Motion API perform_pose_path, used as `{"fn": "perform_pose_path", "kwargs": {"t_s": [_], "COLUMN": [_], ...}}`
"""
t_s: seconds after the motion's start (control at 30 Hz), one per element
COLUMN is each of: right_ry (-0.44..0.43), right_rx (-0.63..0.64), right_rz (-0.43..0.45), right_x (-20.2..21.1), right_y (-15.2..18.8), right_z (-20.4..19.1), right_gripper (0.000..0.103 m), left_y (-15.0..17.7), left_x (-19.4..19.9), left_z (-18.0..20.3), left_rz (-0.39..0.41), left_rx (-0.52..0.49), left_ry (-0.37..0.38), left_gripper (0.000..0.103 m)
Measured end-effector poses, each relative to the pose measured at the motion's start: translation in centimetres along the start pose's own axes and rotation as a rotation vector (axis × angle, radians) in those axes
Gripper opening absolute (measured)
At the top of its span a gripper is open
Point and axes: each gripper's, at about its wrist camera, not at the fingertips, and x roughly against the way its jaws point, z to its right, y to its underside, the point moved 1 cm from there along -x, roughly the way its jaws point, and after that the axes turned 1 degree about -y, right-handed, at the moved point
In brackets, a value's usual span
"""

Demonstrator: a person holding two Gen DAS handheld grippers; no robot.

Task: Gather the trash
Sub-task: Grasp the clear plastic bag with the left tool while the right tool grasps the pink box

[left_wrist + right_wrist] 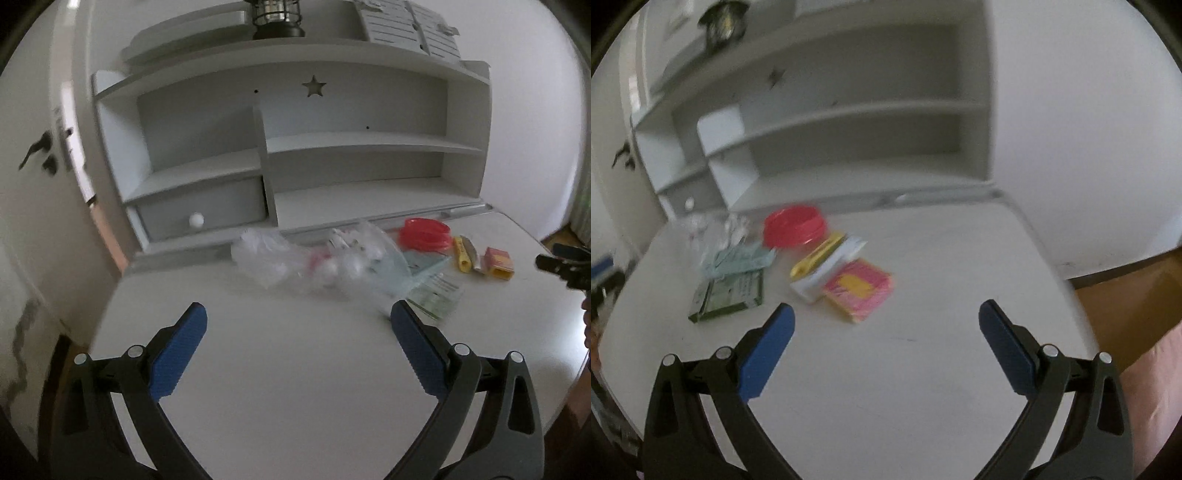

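1. The trash is seen on the white table (295,369), near the back edge, just in front of the grey shelf unit (295,155).
2. A crumpled clear plastic bag (314,258) is laid toward the left of the pile, and small white and red bits are seen inside it.
3. Next to the bag, a pale blue flat packet (738,258) and a green printed packet (731,291) are laid, with the green one nearer the front edge.
4. A red round lid (794,226) is placed behind them, close to the back edge.
5. A yellow stick-shaped wrapper (816,258), a white wrapper (827,273) and a pink and yellow box (858,290) are lined up side by side toward the right edge.
6. The left gripper (297,317) is held wide, with nothing between its blue pads (177,350), and is pointed at the bag.
7. The right gripper (886,319) is also held wide and is kept empty, with the pink box just ahead of it.
8. It looks as if the task is only at its start, since nothing is picked up yet.
9. For a good grab, the bag should be pinched at a bunched fold, so the thin plastic is not lost.
10. The flat packets should be taken by an edge, since they are pressed flat on the table and could be slid away.
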Motion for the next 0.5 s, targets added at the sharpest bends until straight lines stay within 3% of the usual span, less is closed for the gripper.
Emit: {"fn": "perform_pose_path", "kwargs": {"t_s": [0.1, 0.23, 0.33, 0.43, 0.5], "right_ry": [0.009, 0.043, 0.087, 0.141, 0.176], "right_rx": [0.024, 0.03, 0.015, -0.028, -0.045], "right_rz": [-0.025, -0.045, -0.05, -0.054, -0.073], "right_x": [-1.5, -2.8, -4.0, -4.7, -5.8], "right_y": [0.0, -0.4, -1.1, -2.1, -2.4], "right_z": [-1.2, -2.4, -2.5, -2.2, -2.3], "right_gripper": [0.097, 0.097, 0.097, 0.097, 0.097], "left_y": [-1.8, -4.2, -5.2, -5.9, -5.7], "left_x": [-1.9, -4.7, -6.9, -9.4, -11.1], "left_z": [-0.4, 2.0, 3.2, 4.1, 4.4], "left_rz": [0.006, -0.048, -0.105, -0.214, -0.265], "left_rx": [-0.094, -0.365, -0.544, -0.602, -0.623], "left_ry": [0.0, 0.248, 0.278, 0.378, 0.393], "left_gripper": [0.097, 0.097, 0.097, 0.097, 0.097]}}
